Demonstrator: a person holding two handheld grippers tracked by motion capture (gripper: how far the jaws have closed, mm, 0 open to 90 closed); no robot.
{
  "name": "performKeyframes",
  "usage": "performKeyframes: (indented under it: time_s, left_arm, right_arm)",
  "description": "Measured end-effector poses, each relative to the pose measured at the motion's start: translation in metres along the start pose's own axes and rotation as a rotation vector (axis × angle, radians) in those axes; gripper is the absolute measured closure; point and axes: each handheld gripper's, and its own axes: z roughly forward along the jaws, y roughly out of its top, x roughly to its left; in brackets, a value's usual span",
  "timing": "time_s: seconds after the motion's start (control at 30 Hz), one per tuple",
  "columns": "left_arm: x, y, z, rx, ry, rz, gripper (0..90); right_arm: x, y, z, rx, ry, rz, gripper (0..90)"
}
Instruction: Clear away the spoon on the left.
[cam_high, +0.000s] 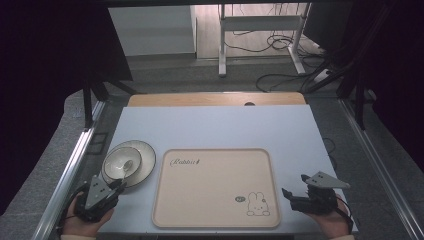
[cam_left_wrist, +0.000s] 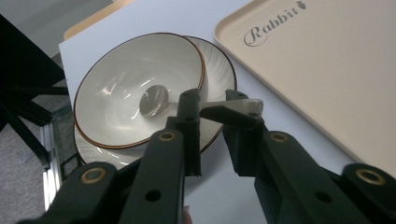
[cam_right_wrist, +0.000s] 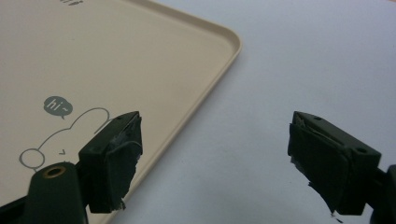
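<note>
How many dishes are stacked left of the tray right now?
2: a bowl holding a spoon, and under it a plate. The left gripper is shut on the spoon's handle.

The bowl (cam_left_wrist: 121, 88) looked like glossy glazed ceramic, the spoon (cam_left_wrist: 154, 100) shiny metal, the tray (cam_high: 215, 187) smooth matt plastic, the table (cam_high: 215, 127) matt.

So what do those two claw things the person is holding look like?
Both are black. The left claw and the right claw each carry a grey three-cornered plate on top and end in two chunky black jaws. Up close, brass-coloured rivets dot the arms, and the pads on the right one look scuffed and ragged. A dark cable trails back by each wrist. No sleeves are in sight.
</note>
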Motion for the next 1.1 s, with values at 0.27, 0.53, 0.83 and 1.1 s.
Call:
performKeyframes:
  time_s: [0.27, 0.53, 0.83, 1.1]
  left_arm:
    - [0.002, 0.0, -0.002, -0.002, 0.035, -0.008, 84.0]
    - [0.007, -0.001, -0.005, -0.019, 0.07, -0.039, 88.3]
    - [0.008, -0.001, -0.007, -0.046, 0.088, -0.054, 89.7]
    - [0.01, -0.001, -0.01, -0.073, 0.093, -0.074, 89.8]
  right_arm:
    - [0.0, 0.0, 0.0, -0.001, -0.002, -0.005, 17.9]
    - [0.0, 0.0, 0.0, 0.0, -0.002, -0.006, 17.8]
    - [0.0, -0.001, 0.001, 0.002, -0.008, -0.009, 17.7]
    - [0.0, -0.001, 0.001, 0.0, -0.01, -0.009, 17.7]
